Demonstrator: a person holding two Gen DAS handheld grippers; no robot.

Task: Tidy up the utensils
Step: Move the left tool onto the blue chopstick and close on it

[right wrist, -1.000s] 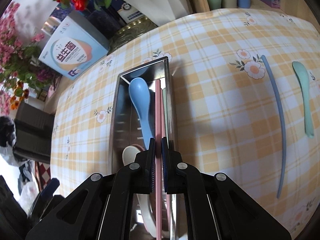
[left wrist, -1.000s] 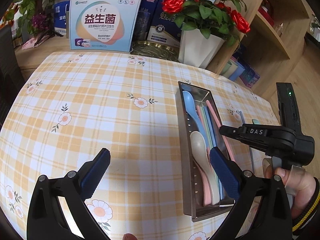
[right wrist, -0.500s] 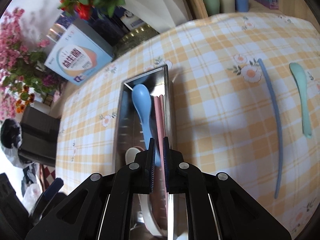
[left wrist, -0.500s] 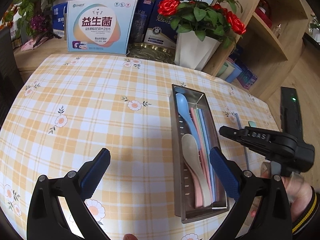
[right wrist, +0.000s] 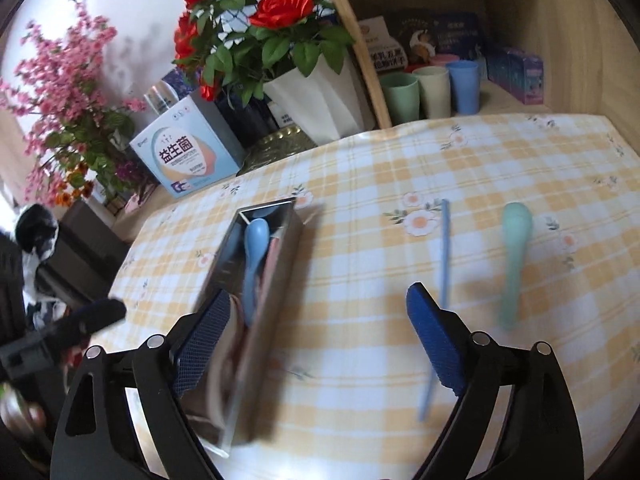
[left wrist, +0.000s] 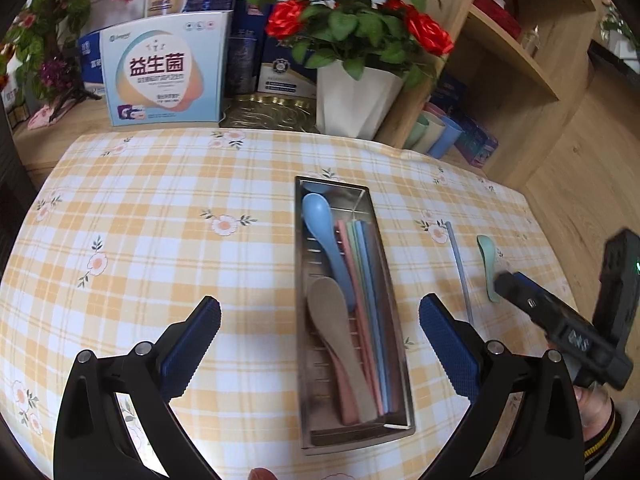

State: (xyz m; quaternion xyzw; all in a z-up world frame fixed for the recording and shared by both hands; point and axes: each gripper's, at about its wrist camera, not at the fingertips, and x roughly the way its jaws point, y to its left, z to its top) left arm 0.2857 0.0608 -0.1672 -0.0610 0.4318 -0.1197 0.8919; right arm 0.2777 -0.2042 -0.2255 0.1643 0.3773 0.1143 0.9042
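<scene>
— Over the checked tablecloth (left wrist: 168, 240), what is the left gripper (left wrist: 320, 320) doing?

— It hangs with its blue pads (left wrist: 448, 344) spread wide and nothing between them. The metal tray (left wrist: 394, 276) lies between the pads in the left wrist view, running from about six o'clock up to twelve.

— What is in the tray?

— A blue spoon (left wrist: 324, 232) at the twelve o'clock end, a beige spoon (left wrist: 332, 320) below it with a pink one partly under it, and a bundle of chopsticks (left wrist: 364, 280), pink, green and blue, along the three o'clock side.

— And the right gripper (right wrist: 316, 336)?

— Also gaping, holding nothing. In its own view, which is a little blurred, the tray sits near its nine o'clock pad (right wrist: 200, 344).

— Anything outside the tray?

— Two pieces on the cloth at the tray's three o'clock side. A blue chopstick (right wrist: 438, 300) runs just past the right gripper's three o'clock pad, and a green spoon (right wrist: 514, 248) lies further toward three o'clock, apart from it.

— Behind the table?

— At twelve o'clock a white pot of red roses (left wrist: 356, 92) and a pale blue box (left wrist: 160, 76) with Chinese lettering.
</scene>
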